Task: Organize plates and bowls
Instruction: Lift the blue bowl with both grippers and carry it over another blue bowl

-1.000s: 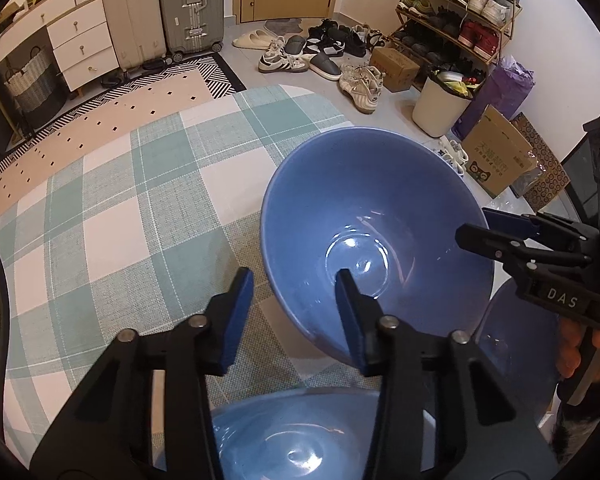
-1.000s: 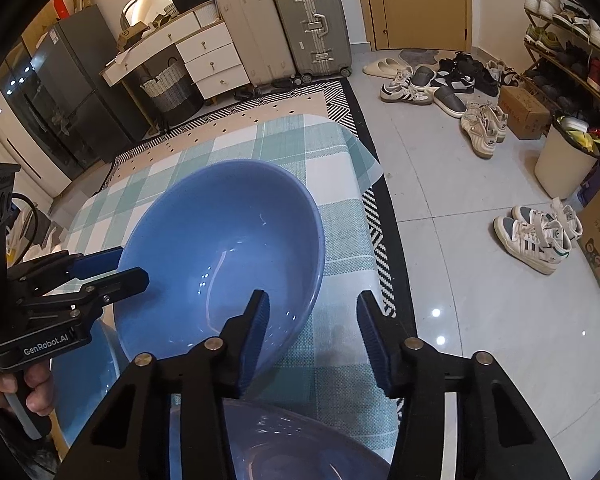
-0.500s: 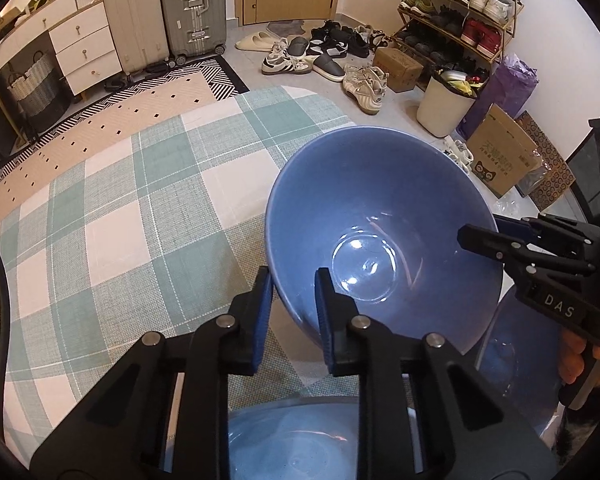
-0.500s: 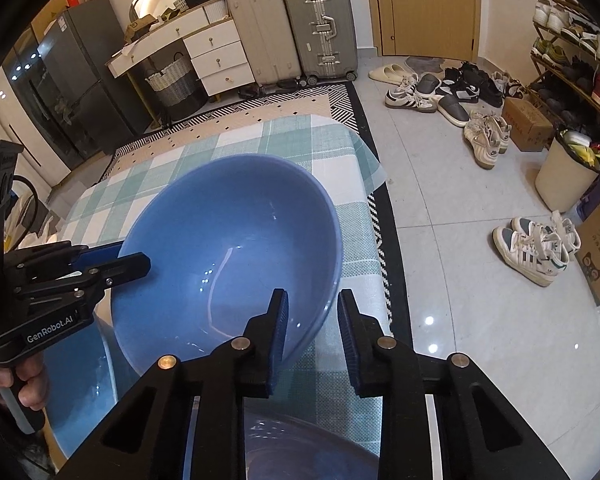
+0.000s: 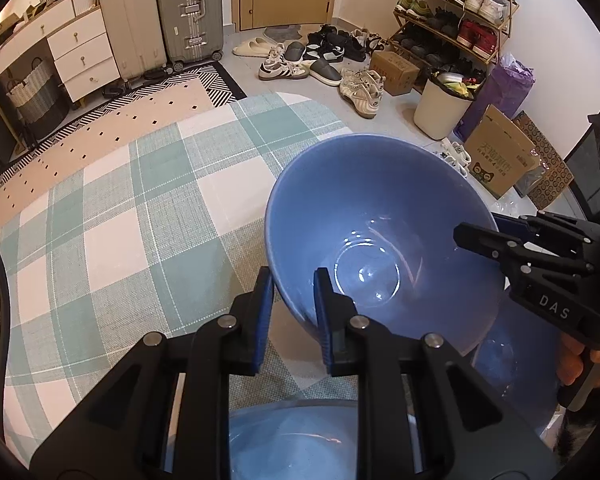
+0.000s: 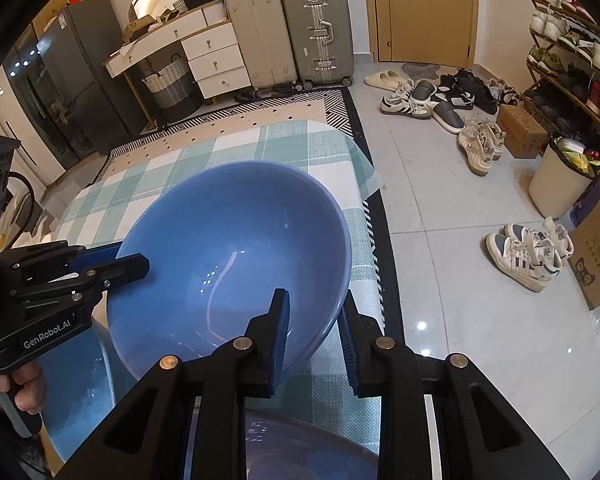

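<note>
A big blue bowl (image 5: pixel 380 216) (image 6: pixel 228 248) is held between both grippers above the checked tablecloth (image 5: pixel 140 208). My left gripper (image 5: pixel 290 284) is shut on its near rim, one finger inside and one outside. My right gripper (image 6: pixel 314 306) is shut on the opposite rim the same way. Each gripper shows in the other's view: the right one (image 5: pixel 476 236) and the left one (image 6: pixel 132 264). A second blue bowl (image 5: pixel 296 440) sits below the left gripper. A blue dish (image 5: pixel 516 372) lies under the held bowl, at right.
The table's far and right edges (image 6: pixel 360 168) drop to a tiled floor with shoes (image 6: pixel 524 252), a white bin (image 5: pixel 440 108) and cardboard boxes (image 5: pixel 496 152). Suitcases (image 6: pixel 316 28) and drawers stand at the back wall.
Both grippers have closed from open onto the bowl's rim on opposite sides. The bowl now appears slightly lifted and more level.
</note>
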`<state>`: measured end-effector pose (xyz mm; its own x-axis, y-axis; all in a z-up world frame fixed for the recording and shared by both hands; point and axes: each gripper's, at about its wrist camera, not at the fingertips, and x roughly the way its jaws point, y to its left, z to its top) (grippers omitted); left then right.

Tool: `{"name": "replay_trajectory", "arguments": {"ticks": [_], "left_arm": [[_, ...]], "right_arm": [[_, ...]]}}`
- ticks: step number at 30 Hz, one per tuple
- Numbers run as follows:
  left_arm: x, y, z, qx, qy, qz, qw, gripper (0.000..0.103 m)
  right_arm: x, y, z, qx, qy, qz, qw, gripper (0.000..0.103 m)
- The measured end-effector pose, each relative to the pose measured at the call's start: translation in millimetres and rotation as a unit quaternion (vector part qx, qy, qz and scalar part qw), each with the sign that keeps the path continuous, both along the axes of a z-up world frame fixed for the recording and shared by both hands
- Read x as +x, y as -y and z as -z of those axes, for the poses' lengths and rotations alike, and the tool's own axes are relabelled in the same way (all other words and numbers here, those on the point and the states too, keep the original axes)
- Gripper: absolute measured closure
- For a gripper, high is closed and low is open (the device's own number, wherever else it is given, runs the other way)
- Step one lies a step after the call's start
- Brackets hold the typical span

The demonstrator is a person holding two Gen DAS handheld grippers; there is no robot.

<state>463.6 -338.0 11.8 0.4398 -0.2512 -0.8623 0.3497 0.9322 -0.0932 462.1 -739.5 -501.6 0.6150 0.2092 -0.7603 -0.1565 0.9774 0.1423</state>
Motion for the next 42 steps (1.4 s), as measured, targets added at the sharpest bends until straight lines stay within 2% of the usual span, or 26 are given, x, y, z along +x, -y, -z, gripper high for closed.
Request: {"name": "replay_trajectory", "arguments": {"ticks": [8, 20, 32, 42], "left_arm": [[-1, 0, -2, 0.001, 0.003, 0.000, 1.0000, 0.086], [-8, -4, -21, -0.002, 0.028, 0.000, 0.9996, 0.086], [-29, -11, -59, -0.012, 0.059, -0.004, 0.9982, 0.086], [-65, -25, -101, -0.025, 0.085, -0.008, 0.9960, 0.086]], "right_arm": [[-1, 0, -2, -0.002, 0.002, 0.000, 1.000, 0.078], [-8, -2, -13, -0.005, 0.020, 0.002, 1.000, 0.078], [-25, -7, -39, -0.007, 0.048, 0.003, 0.999, 0.078], [-56, -13, -69, -0.011, 0.075, -0.001, 0.997, 0.078]]}}
